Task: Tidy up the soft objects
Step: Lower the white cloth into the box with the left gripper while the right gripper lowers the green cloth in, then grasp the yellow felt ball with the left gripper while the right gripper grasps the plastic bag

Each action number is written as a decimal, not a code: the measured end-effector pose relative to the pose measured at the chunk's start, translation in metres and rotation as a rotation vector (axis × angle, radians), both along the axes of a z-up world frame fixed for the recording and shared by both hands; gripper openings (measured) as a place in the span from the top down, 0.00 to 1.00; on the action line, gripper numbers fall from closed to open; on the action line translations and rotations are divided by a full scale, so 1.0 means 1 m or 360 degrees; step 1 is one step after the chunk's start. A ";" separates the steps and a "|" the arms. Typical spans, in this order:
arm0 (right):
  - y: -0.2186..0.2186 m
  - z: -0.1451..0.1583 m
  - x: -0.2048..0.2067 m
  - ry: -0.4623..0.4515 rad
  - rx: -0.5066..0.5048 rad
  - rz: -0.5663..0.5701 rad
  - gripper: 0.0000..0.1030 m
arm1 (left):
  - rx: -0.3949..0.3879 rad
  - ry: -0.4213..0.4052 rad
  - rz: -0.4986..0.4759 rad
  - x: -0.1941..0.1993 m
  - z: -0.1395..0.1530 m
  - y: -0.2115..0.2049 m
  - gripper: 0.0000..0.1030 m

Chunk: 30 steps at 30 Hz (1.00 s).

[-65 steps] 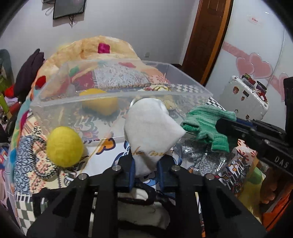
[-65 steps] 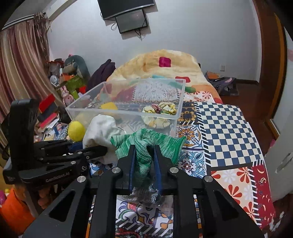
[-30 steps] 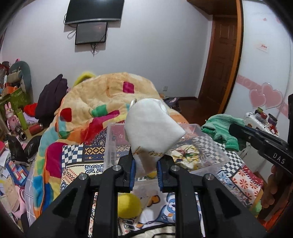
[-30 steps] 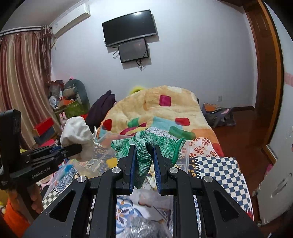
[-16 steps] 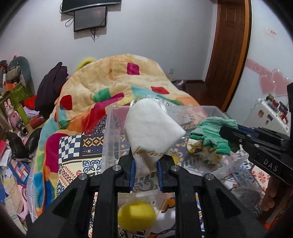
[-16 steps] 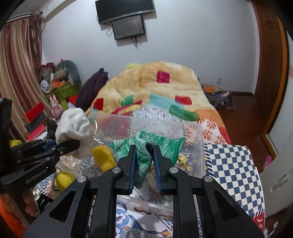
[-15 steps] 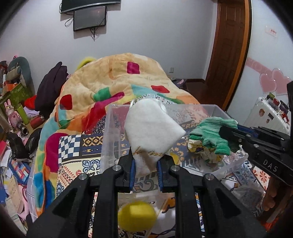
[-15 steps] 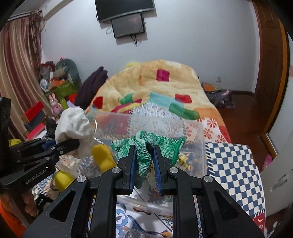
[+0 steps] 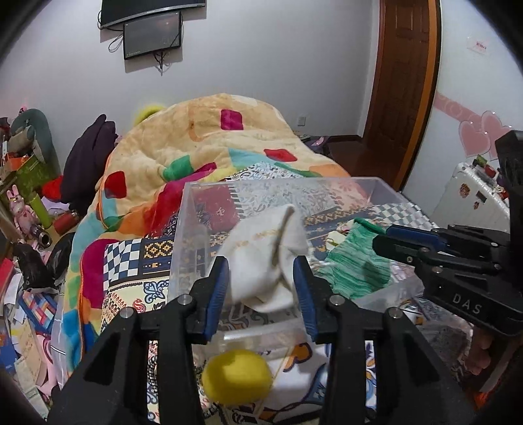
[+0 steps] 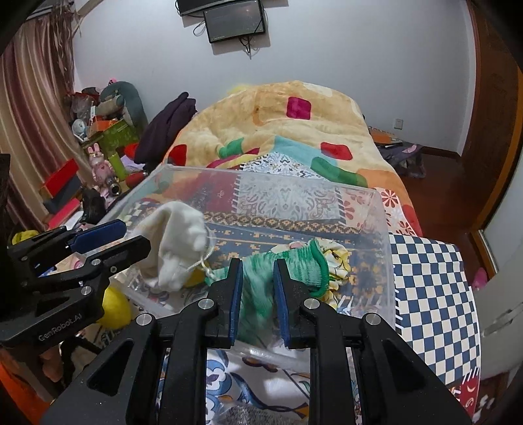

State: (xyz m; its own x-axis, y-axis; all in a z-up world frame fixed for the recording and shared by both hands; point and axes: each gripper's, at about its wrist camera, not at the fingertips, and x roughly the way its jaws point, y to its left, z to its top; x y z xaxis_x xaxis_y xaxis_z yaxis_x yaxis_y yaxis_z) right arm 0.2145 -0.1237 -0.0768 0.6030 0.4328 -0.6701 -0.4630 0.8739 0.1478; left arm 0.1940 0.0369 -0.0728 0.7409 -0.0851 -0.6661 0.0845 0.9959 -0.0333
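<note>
A bedroom is shown: white walls, a wall-mounted screen (image 10: 233, 19), a wooden door (image 9: 403, 88) and a bed covered by an orange patchwork quilt (image 9: 209, 144) over patterned sheets. A clear bin (image 10: 376, 229) is set on the bed, its long axis running left to right across both views.

The left gripper (image 9: 261, 281) is positioned over the bin's near left wall. Its jaws are opening; the white pouch (image 9: 264, 258) is seen between the blue pads, loosened and sagging, and firm pressure from the pads cannot be confirmed. The pouch's long axis is roughly upright, with its bunched top pointing up and away toward the bin interior. Faint gold writing is visible on the pouch but cannot be read. A thin cord is seen hanging from it in the right wrist view.

The right gripper (image 10: 258, 287) is held over the bin's near wall with its jaws nearly together, clamped on the green sock (image 10: 258, 294). The sock's long axis runs away from the gripper, with its ribbed cuff pointing into the bin and resting against a yellow floral cloth (image 10: 336, 261) inside.

A yellow ball (image 9: 237, 376) lies on the sheet outside the bin, just beside its near wall.

"DAS" is printed on the right gripper body; "GenRobot.AI" is printed on the left gripper body.
</note>
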 end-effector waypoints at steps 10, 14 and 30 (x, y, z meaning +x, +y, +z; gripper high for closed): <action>-0.018 0.036 -0.033 -0.0260 0.0060 -0.0079 0.19 | 0.0013 -0.0243 -0.0018 -0.043 0.046 0.009 0.28; -0.025 0.047 -0.044 -0.0308 0.0079 -0.0086 0.16 | 0.0012 -0.0290 -0.0009 -0.061 0.056 0.016 0.18; -0.048 -0.009 -0.074 -0.0154 -0.0096 -0.0108 0.04 | -0.0055 -0.0007 0.0018 -0.074 -0.012 0.025 0.13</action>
